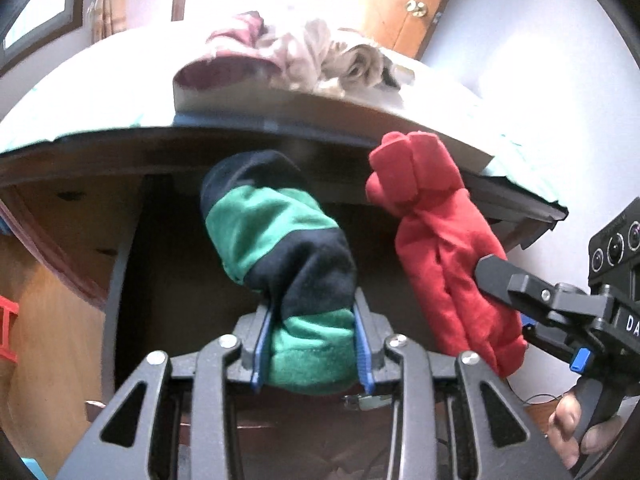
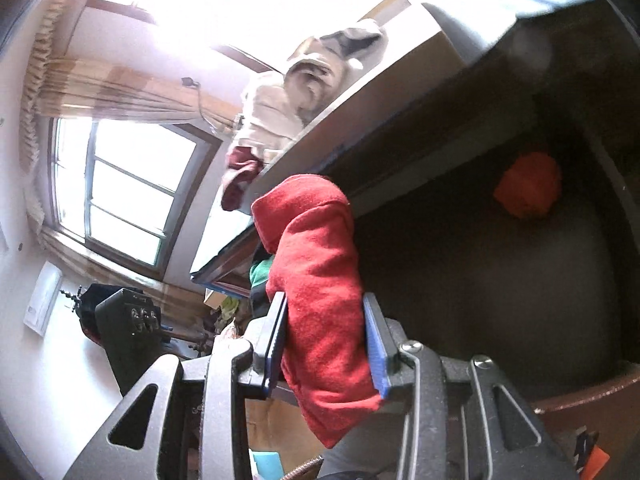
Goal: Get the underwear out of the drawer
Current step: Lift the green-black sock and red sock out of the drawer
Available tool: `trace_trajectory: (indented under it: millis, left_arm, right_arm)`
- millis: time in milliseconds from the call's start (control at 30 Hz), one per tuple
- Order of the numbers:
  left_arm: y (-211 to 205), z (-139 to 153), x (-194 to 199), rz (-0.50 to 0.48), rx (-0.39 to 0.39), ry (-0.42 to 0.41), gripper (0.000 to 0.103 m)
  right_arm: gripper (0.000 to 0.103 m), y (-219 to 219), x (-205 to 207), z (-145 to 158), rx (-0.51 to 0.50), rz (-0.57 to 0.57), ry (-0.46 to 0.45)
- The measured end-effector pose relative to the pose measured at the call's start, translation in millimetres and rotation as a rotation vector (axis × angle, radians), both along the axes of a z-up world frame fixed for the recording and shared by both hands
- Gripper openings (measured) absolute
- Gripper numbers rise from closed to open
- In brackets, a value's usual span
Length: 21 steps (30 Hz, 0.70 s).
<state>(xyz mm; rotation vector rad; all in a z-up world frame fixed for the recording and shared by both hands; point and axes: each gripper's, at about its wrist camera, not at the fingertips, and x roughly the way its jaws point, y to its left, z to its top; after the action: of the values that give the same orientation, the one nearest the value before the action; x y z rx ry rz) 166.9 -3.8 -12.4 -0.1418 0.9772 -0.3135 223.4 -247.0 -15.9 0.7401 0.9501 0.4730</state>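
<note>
Red roll point(image 2: 320, 280) in right tongs point(image 2: 326, 344), green-navy roll point(image 1: 280, 240) in left tongs point(image 1: 314, 344), both pointing lengthwise forward.

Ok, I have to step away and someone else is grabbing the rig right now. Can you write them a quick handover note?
Left gripper: shut on the green-and-navy underwear, lifted in front of the drawer opening.
Right gripper: shut on the red underwear, also lifted.
Pile of clothes lies on the top surface above.
Done: two pieces are out.
Left: set both down; one red-orange piece remains deep in the drawer.
</note>
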Motion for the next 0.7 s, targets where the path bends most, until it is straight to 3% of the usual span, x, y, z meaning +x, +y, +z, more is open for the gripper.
trace_trajectory:
  millis: [367,700]
  left_arm:
    - [5.6,55.4,-15.6,-0.068,-0.026,-0.158,0.033]
    - [-20.2,87.1,16.3,-0.124,-0.031,-0.239,0.030]
  right_arm:
    - [0.038,-14.5,-26.8,41.3,0.017,-0.035,-0.127]
    - [0.038,-44.7,-20.3,83.2,-0.008,-0.130,-0.237]
